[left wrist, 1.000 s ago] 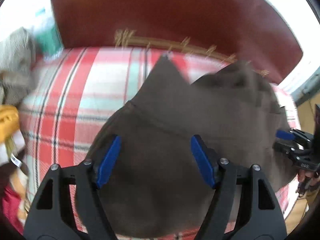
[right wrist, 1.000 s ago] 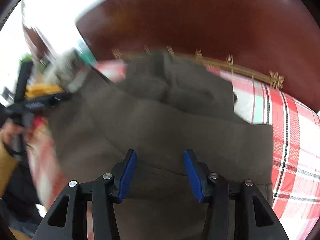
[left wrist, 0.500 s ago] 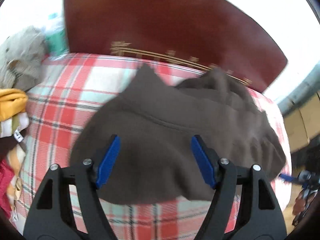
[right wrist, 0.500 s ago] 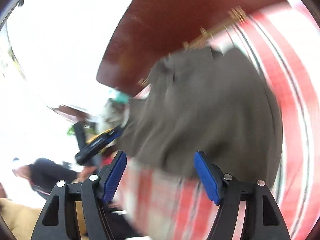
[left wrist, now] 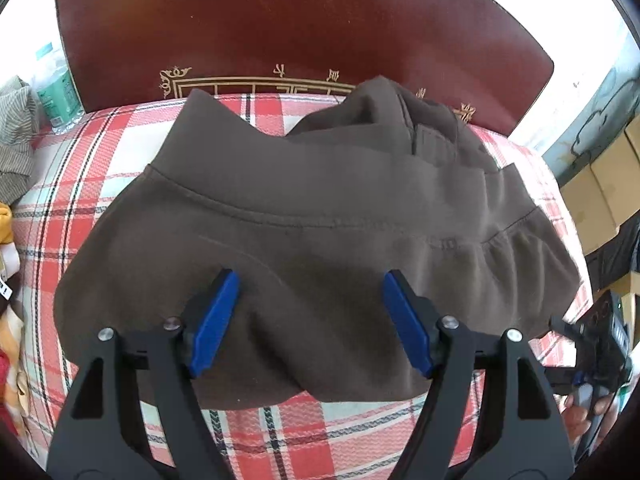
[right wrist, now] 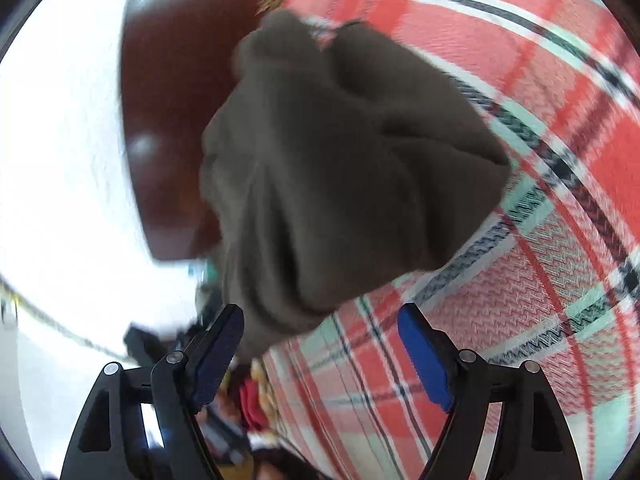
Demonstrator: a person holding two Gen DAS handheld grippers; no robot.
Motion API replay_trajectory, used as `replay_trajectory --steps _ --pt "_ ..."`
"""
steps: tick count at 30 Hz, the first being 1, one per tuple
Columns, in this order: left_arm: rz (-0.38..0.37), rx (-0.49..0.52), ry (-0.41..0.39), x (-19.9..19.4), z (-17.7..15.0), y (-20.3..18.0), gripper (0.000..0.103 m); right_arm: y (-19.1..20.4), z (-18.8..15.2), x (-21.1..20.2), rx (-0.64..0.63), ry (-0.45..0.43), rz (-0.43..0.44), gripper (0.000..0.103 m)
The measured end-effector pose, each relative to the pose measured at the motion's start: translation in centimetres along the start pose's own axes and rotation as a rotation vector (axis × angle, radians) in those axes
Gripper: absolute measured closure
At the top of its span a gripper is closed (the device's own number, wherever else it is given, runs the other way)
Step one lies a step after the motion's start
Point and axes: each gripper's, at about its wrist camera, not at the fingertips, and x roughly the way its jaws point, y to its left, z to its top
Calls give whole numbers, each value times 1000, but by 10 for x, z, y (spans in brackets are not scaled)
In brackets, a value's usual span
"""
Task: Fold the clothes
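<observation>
**Brown garment on plaid bed, both grippers free**

Blue-padded left gripper [left wrist: 308, 320] sits at 6 o'clock of its own view, jaws spread wide, nothing between them; only the brown garment [left wrist: 316, 216] shows behind the gap, and contact cannot be told. Garment lies bunched in a rough fold on the red plaid bedcover [left wrist: 100, 160], its near hem just past the finger pads [left wrist: 212, 320], a stitched seam running across the middle, a gathered edge at 3 o'clock. Far part is heaped up toward 12 o'clock, against the dark red headboard [left wrist: 280, 20] with its gold trim. Pile of other clothes [left wrist: 12, 216] at 9 o'clock, off the bedcover edge. Green bottle [left wrist: 56, 92] at 10 o'clock beside the headboard. Cardboard boxes [left wrist: 600, 200] at 3 o'clock, far back.

Right gripper [right wrist: 320, 348] in its own view: jaws wide apart, holding nothing. Left pad overlaps the garment's [right wrist: 340, 168] low edge in the frame; touching or not, cannot tell. Bedcover [right wrist: 520, 280] fills 3 o'clock, headboard [right wrist: 168, 120] at 10 o'clock. View is blurred. Right gripper also shows at 4 o'clock of the left view [left wrist: 592, 344], beside the bed edge.
</observation>
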Motion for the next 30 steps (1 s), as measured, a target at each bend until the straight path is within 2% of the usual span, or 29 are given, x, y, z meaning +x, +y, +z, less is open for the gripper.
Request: replay_trajectory --steps 8,13,14,15,16,19,22,25,27,30 --pt "33 15 27 15 -6 -6 24 -5 13 15 97 -202 54 18" --pt "35 17 33 17 -5 -7 24 -7 20 19 154 -247 53 19" --pt "31 13 34 17 -5 -6 24 -8 22 20 165 -255 52 27" --pt "26 8 36 17 -5 -6 24 -9 26 21 169 -247 44 58" --pt "21 3 37 16 -5 -6 24 -5 30 19 138 -236 38 69" --pt "24 9 33 16 -7 -7 24 26 34 8 -53 -224 21 73" --pt "-6 -28 20 13 -12 -2 24 96 22 4 -356 -221 -40 73" --pt "-51 -88 -5 8 -16 7 24 179 -9 20 -702 -180 -105 73" --pt "-97 -168 -31 -2 -21 22 24 222 -38 43 -915 -131 -139 73" --pt "-167 -332 -86 -26 -41 57 25 231 -82 89 -1119 -17 -169 73"
